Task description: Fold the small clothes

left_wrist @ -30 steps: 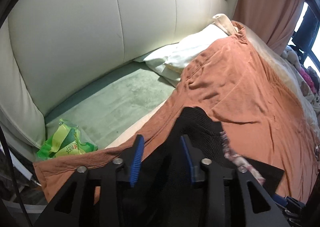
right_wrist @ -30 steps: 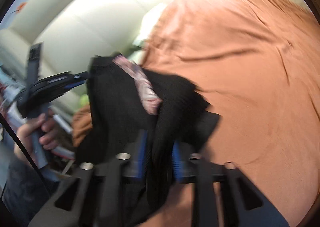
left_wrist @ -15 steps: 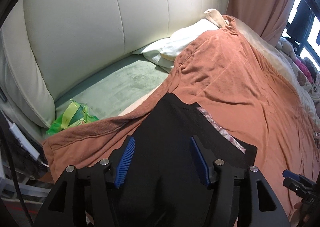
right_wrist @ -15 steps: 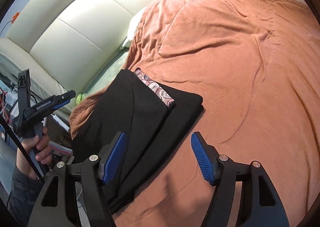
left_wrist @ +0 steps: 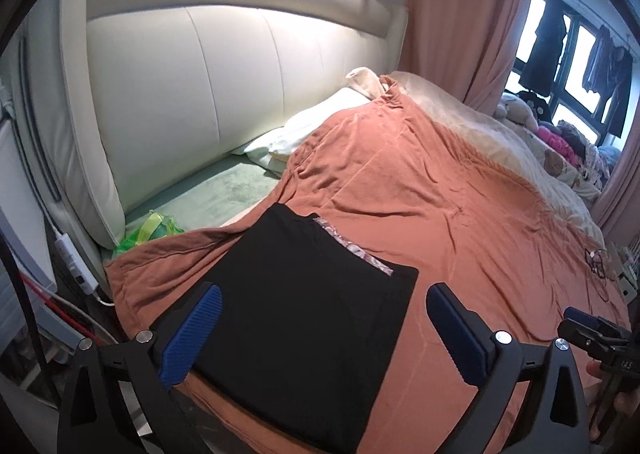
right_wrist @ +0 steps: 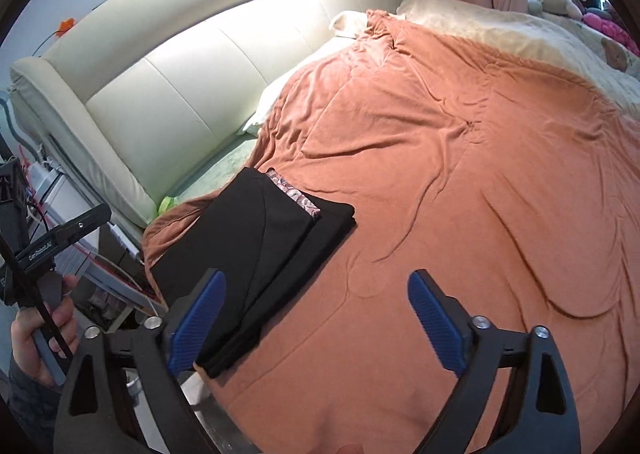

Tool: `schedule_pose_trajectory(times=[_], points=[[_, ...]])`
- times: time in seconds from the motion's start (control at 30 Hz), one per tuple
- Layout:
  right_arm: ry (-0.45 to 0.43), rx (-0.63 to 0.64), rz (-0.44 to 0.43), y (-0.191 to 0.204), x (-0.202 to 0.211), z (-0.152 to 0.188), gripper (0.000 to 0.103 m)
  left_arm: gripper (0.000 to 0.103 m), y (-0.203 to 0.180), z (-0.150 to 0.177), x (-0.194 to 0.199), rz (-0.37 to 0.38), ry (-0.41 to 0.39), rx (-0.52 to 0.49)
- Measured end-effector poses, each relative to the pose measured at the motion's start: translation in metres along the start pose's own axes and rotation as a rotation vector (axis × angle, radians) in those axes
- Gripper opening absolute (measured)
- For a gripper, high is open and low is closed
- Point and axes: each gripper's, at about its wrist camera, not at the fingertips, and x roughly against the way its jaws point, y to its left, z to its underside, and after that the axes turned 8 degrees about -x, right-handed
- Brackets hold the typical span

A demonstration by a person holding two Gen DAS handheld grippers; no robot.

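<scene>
Lying folded on the blanket [left_wrist: 460,190] is one black garment [left_wrist: 304,318]; both tools, left [left_wrist: 320,334] and right [right_wrist: 316,318], just spread wide, empty. Only the left view shows the window [left_wrist: 576,66].

garment [left_wrist: 304,318]: black, floral-patterned band
blanket [left_wrist: 440,206]: rust orange
headboard [left_wrist: 224,86]: cream
finger pads [left_wrist: 192,338]: blue, ribbed
bag [left_wrist: 148,232]: green

1. Folded black garment [left_wrist: 296,318]: one, on the bed.
2. Orange blanket [left_wrist: 432,206]: one.
3. White pillows [left_wrist: 304,130]: two, stacked at the headboard.
4. Green plastic bag [left_wrist: 150,232]: one.
5. Hand-held gripper: two, left hand-held gripper [left_wrist: 320,334] and right hand-held gripper [right_wrist: 316,318].
</scene>
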Motion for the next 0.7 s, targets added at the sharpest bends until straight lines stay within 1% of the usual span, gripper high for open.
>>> schedule_pose_trajectory(times=[0.07, 0.13, 0.23, 0.33, 0.4, 0.7], points=[[-0.015, 0.004, 0.015, 0.002, 0.018, 0.010, 0.098, 0.103, -0.011, 0.007, 0.020, 0.021, -0.012, -0.004], [-0.043, 0.019, 0.016, 0.006, 0.040, 0.021, 0.098, 0.103, -0.018, 0.016, 0.037, 0.033, -0.032, 0.003], [-0.078, 0.058, 0.046, 0.011, 0.066, 0.039, 0.098, 0.103, -0.030, 0.029, 0.060, 0.042, -0.058, 0.003], [-0.098, 0.064, 0.039, 0.013, 0.092, 0.058, 0.098, 0.103, -0.040, 0.043, 0.078, 0.057, -0.076, 0.004], [-0.110, 0.073, 0.042, 0.013, 0.104, 0.068, 0.098, 0.103, -0.047, 0.052, 0.090, 0.064, -0.088, -0.003], [-0.180, 0.106, 0.107, 0.016, 0.161, 0.121, 0.098, 0.103, -0.084, 0.097, 0.138, 0.111, -0.138, -0.065]])
